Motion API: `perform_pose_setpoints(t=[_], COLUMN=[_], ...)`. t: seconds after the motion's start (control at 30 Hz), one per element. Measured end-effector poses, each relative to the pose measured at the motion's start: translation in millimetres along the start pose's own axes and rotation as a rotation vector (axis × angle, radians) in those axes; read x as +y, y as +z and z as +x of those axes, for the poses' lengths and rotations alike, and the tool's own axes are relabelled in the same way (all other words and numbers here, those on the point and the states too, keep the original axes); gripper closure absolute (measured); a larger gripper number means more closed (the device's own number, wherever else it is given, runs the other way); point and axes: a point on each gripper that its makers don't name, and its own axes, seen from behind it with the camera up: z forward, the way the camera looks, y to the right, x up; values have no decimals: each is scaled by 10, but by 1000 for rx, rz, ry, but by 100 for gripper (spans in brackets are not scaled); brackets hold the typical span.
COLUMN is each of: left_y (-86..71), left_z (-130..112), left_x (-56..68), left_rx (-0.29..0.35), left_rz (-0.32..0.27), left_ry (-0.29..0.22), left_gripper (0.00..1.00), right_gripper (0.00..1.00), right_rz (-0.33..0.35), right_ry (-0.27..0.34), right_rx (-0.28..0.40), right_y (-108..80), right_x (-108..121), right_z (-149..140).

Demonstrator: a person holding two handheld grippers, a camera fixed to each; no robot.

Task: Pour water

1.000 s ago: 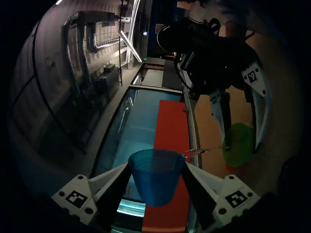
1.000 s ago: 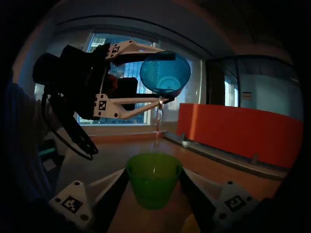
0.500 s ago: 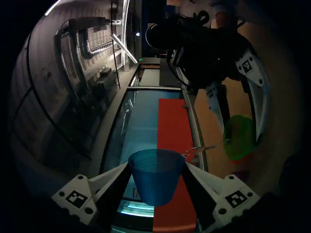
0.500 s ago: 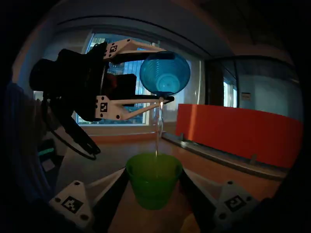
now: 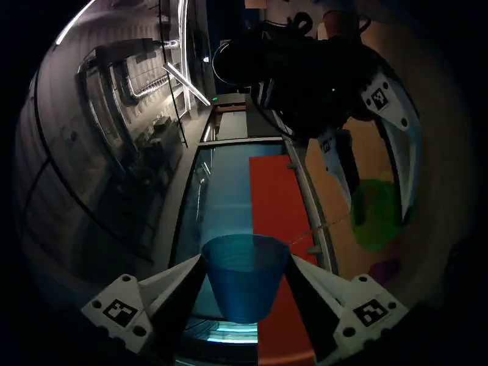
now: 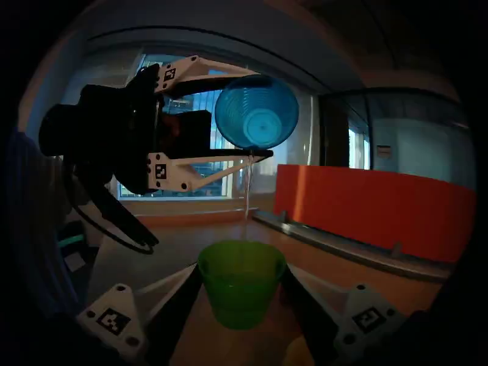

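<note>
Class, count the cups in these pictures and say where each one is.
2. The blue cup is gripped, tipped over, in the left gripper. Below it, the green cup stands upright in the right gripper, catching a thin stream of water.

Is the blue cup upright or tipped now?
Tipped. In the right gripper view the blue cup lies on its side, and a thin stream of water falls from its rim toward the green cup below.

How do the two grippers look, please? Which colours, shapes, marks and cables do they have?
Both the left gripper and the right gripper have white, tapering fingers with dark inner faces. Each finger bears a square black-and-white tag. The left gripper's body is black, with black cables.
</note>
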Motion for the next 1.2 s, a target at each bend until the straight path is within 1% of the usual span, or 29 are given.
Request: perform_pose_setpoints(t=[0.17,0.37,0.5,0.6,0.7,1.0,1.07,1.2], left_y=[-14,-14,5,15,24,33,31,2], left_z=[35,54,66,71,61,-17,-58,-139], left_x=[-2,-21,-40,-33,-6,-2,27,104], left_rx=[3,7,13,17,18,28,23,10], left_rz=[7,11,14,12,5,10,11,13], left_ry=[14,9,-19,-65,-149,-487,-565,-704], left_gripper=[13,13,13,13,13,13,13,13], right_gripper=[10,10,10,10,10,10,10,10], right_rz=[-1,0,-2,-3,-6,-18,-22,-28], right_ry=[0,-1,-2,-3,-6,-11,-13,-15], right_rx=[1,4,6,9,11,22,24,27], right_y=[4,10,16,13,1,-74,-92,-123], right_x=[-1,-9,-14,-18,-13,15,24,34], right_z=[9,20,28,41,55,89,94,100])
